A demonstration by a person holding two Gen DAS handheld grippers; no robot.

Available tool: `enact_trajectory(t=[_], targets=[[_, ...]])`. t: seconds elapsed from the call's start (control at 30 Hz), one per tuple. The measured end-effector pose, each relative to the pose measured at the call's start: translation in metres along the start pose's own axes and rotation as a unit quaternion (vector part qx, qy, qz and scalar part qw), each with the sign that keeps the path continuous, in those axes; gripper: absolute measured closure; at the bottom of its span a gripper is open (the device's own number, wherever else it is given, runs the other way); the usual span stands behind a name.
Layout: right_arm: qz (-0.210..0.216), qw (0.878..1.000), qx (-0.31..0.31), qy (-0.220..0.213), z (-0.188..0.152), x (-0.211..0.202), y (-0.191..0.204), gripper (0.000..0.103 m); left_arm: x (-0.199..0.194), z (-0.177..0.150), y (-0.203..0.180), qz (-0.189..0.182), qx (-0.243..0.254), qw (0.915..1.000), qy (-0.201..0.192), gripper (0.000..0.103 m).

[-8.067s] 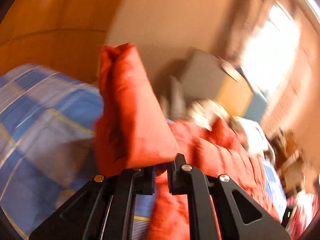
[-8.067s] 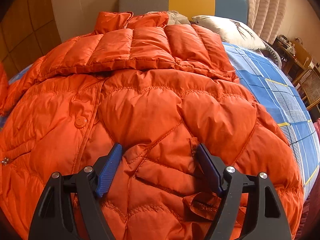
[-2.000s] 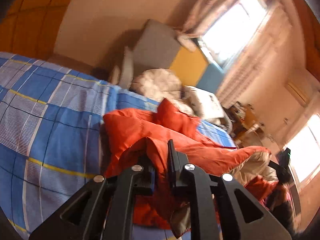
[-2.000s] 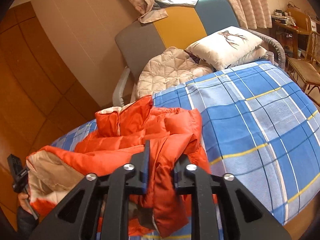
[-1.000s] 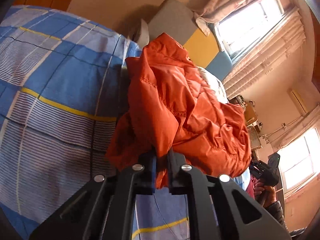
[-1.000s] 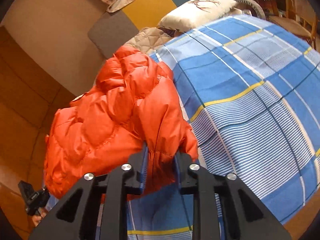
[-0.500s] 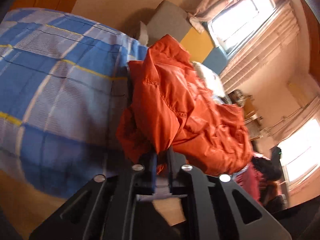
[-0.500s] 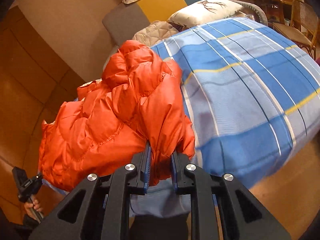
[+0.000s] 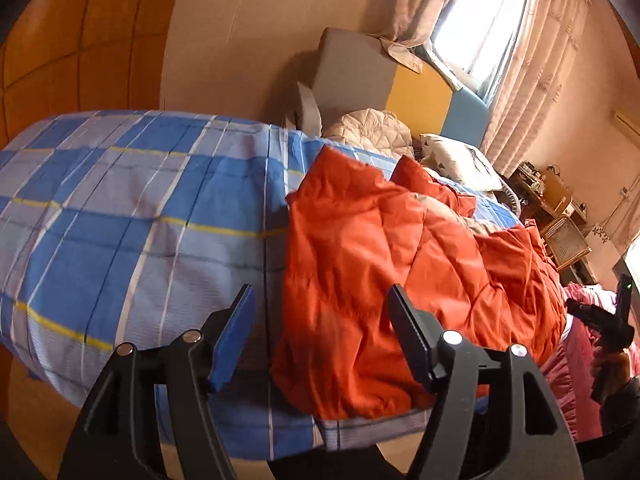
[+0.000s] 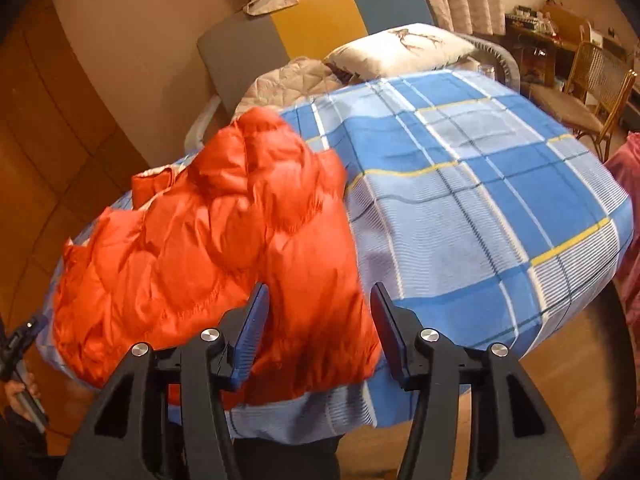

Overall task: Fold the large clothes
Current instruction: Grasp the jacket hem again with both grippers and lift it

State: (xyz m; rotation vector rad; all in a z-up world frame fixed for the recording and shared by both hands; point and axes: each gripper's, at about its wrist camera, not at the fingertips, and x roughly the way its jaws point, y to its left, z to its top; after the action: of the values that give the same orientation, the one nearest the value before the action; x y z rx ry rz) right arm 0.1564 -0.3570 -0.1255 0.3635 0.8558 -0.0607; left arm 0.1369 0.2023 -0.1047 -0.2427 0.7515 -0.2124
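One pillow [image 10: 400, 46] beyond orange jacket [image 10: 224, 240]

— What did the room look like?
— A bed [image 10: 480, 208] with a blue checked cover stood against a beige wall [image 9: 240, 32], with wood panelling [image 9: 80, 40] beside it. The headboard [image 10: 312, 16] had grey, yellow and blue sections.
— Any bedding at the head?
— A pale pillow [image 10: 404, 48] with a branch print lay there, and a quilted beige blanket [image 10: 288, 80] just beside it.
— And the light?
— Daylight came bright through a window [image 9: 476, 20] hung with pinkish curtains [image 9: 536, 56]. A wicker chair [image 10: 592, 80] stood near the bed on a wooden floor [image 10: 568, 340].
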Motion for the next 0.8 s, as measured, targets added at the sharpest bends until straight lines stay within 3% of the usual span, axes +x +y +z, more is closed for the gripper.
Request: enact_trajectory(t=[0.2, 0.3, 0.47, 0.5, 0.53, 0.57, 0.6, 0.67, 0.8], targets=[[-0.011, 0.999, -0.039, -0.012, 0.032, 0.015, 0.018, 0.050, 0.021, 0.018, -0.005, -0.010, 0.006, 0.9999, 0.012, 0.035], [-0.015, 0.998, -0.061, -0.014, 0.052, 0.032, 0.034, 0.036, 0.040, 0.028, -0.004, -0.021, -0.004, 0.9994, 0.026, 0.035], [-0.020, 0.996, -0.090, -0.008, 0.078, 0.064, 0.058, 0.036, 0.066, 0.038, -0.008, -0.041, -0.005, 0.9984, 0.040, 0.037], [-0.022, 0.995, -0.100, -0.005, 0.081, 0.070, 0.063, 0.039, 0.069, 0.039, -0.009, -0.039, -0.004, 0.9983, 0.042, 0.042], [-0.023, 0.994, -0.110, -0.002, 0.081, 0.075, 0.068, 0.048, 0.071, 0.040, -0.011, -0.042, 0.000, 0.9981, 0.045, 0.061], [-0.031, 0.992, -0.126, 0.004, 0.082, 0.081, 0.073, 0.076, 0.071, 0.040, -0.014, -0.042, 0.007, 0.9981, 0.044, 0.078], [-0.041, 0.989, -0.138, 0.008, 0.081, 0.085, 0.077, 0.098, 0.070, 0.041, -0.017, -0.034, 0.016, 0.9986, 0.037, 0.083], [-0.066, 0.985, -0.160, 0.002, 0.079, 0.086, 0.085, 0.103, 0.063, 0.041, -0.018, -0.032, 0.017, 0.9990, 0.024, 0.094], [-0.091, 0.978, -0.187, -0.034, 0.081, 0.064, 0.093, 0.103, 0.042, 0.045, -0.019, -0.035, 0.019, 0.9992, -0.009, 0.098]])
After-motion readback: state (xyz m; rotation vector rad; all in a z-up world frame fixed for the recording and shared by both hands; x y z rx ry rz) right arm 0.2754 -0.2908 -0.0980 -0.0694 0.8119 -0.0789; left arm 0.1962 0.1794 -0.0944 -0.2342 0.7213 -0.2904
